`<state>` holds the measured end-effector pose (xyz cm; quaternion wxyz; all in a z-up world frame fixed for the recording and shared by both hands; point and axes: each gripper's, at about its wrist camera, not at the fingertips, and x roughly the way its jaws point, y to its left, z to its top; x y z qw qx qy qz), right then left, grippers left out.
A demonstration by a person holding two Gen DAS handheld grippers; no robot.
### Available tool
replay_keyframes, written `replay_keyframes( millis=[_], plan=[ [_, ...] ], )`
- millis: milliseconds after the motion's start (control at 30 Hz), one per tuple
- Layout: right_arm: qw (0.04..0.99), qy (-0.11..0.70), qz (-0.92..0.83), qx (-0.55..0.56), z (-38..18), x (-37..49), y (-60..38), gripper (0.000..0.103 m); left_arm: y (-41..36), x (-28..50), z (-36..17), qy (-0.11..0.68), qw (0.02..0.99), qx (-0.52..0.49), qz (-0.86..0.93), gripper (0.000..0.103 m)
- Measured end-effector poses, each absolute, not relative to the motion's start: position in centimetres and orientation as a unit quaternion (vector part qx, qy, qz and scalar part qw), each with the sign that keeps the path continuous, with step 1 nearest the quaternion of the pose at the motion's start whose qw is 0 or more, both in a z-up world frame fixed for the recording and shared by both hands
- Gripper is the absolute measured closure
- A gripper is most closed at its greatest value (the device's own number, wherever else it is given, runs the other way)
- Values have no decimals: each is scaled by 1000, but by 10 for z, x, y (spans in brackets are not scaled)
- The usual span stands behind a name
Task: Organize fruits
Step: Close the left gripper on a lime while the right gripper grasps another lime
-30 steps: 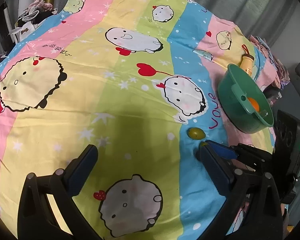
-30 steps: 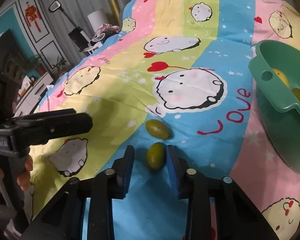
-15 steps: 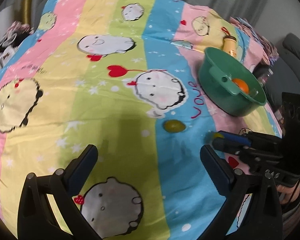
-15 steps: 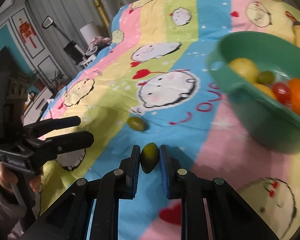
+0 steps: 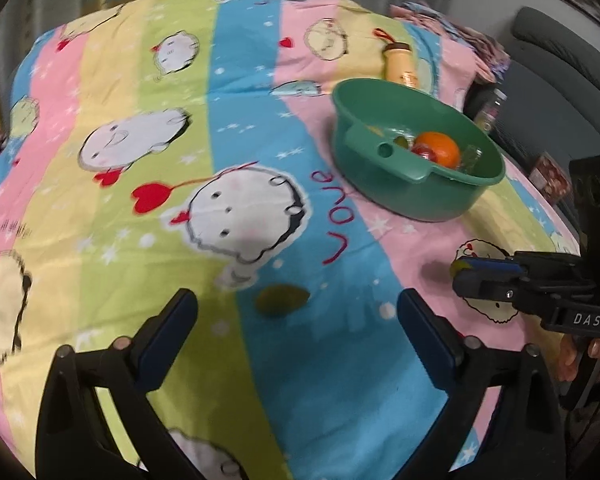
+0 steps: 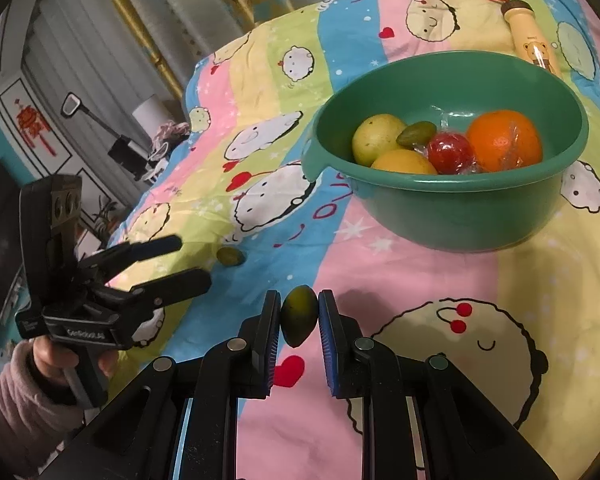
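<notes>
Two green fruits remain outside the basin [image 6: 452, 204]: my right claw [image 6: 299, 316] clamps one [image 6: 299, 315], my left claw [image 5: 296, 320], gaping empty and narrowing slightly, brackets the other [image 5: 281, 299] lying on the bedsheet [image 5: 148, 152].

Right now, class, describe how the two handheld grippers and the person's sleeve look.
Both the left gripper and the right gripper are black plastic with silver bolts and long fingers lined with ribbed blue pads. White lettering marks their bodies. The sleeve is fuzzy pink.
</notes>
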<state>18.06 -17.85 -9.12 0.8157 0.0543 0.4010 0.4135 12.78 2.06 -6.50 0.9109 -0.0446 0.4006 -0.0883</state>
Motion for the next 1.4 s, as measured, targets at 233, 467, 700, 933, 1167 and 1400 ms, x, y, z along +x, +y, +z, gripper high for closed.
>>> replay_keyframes(
  millis=[233,467,700,933,1167,1400],
  plan=[
    [815,403,412,59,-93,182,-180,82,13,142,-74,411,903,2,-128,29],
    [814,403,415,59,-92,182,-181,82,15,155,-87,434,889,-7,-147,53],
    [813,403,416,59,-93,180,-180,82,16,146,-88,441,886,-12,-144,71],
    [812,402,419,58,-93,179,-178,82,13,152,-88,450,886,-12,-114,78],
    [810,404,421,57,-94,178,-177,82,11,152,-87,452,888,-18,-79,82],
    [810,399,425,62,-92,178,-179,82,13,145,-80,460,883,-64,-69,82]
  ],
)
